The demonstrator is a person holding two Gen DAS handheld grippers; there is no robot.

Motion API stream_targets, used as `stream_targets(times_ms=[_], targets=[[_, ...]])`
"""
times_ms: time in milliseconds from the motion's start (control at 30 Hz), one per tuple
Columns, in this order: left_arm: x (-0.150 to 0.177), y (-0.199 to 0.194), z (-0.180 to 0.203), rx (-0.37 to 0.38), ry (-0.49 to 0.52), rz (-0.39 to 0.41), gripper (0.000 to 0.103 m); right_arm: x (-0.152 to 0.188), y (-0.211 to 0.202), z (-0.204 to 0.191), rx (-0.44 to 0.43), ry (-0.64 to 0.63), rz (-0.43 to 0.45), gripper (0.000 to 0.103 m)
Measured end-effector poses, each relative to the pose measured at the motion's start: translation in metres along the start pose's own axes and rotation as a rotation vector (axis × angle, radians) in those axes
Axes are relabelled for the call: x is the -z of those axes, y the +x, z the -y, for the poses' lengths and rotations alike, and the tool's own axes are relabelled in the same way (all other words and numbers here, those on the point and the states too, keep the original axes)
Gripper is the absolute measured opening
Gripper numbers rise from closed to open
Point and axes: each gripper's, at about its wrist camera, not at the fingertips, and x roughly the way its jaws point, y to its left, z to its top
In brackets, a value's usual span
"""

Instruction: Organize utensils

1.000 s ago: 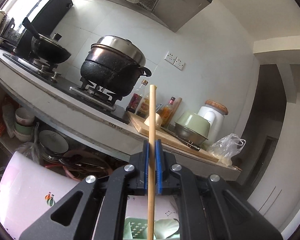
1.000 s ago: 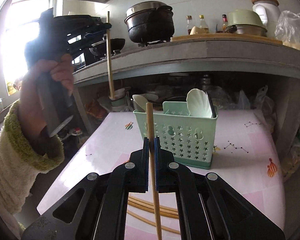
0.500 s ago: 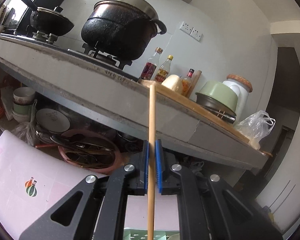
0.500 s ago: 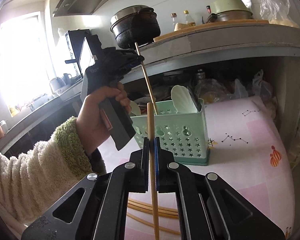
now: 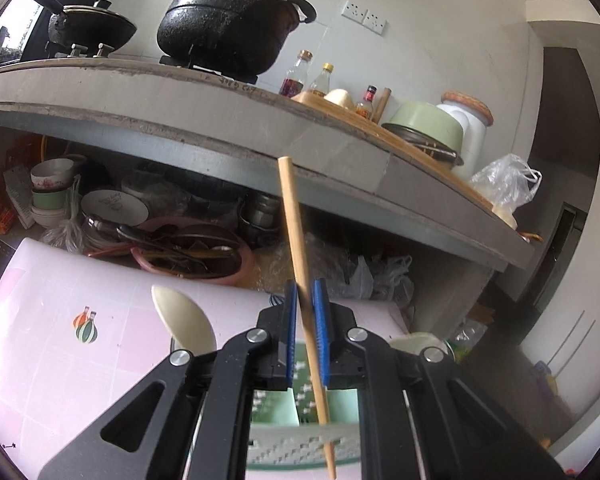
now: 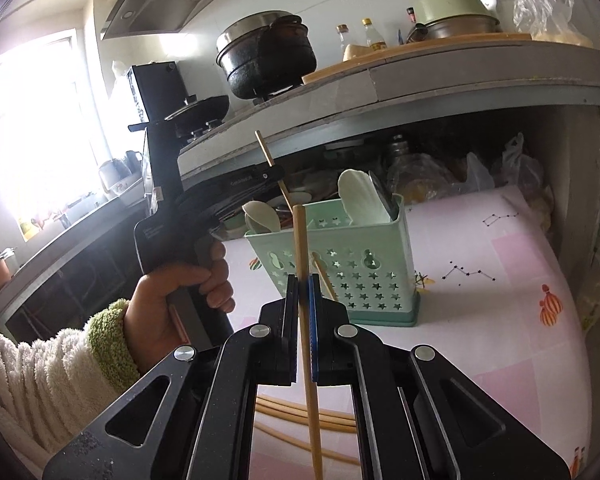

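Observation:
My left gripper (image 5: 306, 292) hovers just above the mint-green utensil caddy (image 5: 300, 440). Its jaws are opening, and a wooden chopstick (image 5: 296, 232) leans loose in the gap between the blue pads. The stick's lower part crosses the caddy's near wall; I cannot tell whether it is inside. The right wrist view shows that left gripper (image 6: 278, 174) in a person's hand (image 6: 172, 300), over the caddy (image 6: 364, 264). My right gripper (image 6: 302, 284) is shut on another chopstick (image 6: 300, 240), upright, short of the caddy. Pale spoons (image 6: 358, 196) stand in the caddy.
Several loose chopsticks (image 6: 300, 412) lie on the pink patterned table (image 6: 480, 280) under my right gripper. Behind the table, a grey counter (image 5: 220, 112) overhangs a shelf crowded with bowls and a pink basin (image 5: 196, 256). A black pot (image 5: 228, 28) sits on the stove.
The left gripper came down from stove height to just above the caddy. Its chopstick, earlier clamped upright, now leans in a widened gap. The right gripper rolled slightly, then held still.

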Motion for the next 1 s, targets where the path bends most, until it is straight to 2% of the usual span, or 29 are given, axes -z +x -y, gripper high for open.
stream_targets(times_ms=[133,267,433,600,800,1000], targets=[[0.010,-0.012,0.001,0.007,0.028,-0.026,0.010,-0.004,0.000,-0.003,0.004,0.000,-0.005,0.003],[0.014,-0.023,0.000,0.010,0.055,-0.007,0.010,-0.007,-0.001,-0.005,0.001,0.004,-0.003,0.003],[0.011,-0.017,-0.006,0.023,0.016,-0.061,0.010,-0.010,-0.003,-0.010,0.005,0.003,0.000,0.001],[0.016,-0.023,-0.010,0.040,-0.006,-0.079,0.020,-0.009,-0.004,-0.010,0.019,-0.005,0.006,0.001],[0.043,-0.037,-0.009,0.060,-0.001,-0.133,0.024,0.001,0.009,0.006,0.022,0.038,-0.043,0.001],[0.073,-0.053,-0.010,0.084,-0.029,-0.216,0.026,0.008,0.011,0.029,0.111,0.058,-0.108,0.005]])
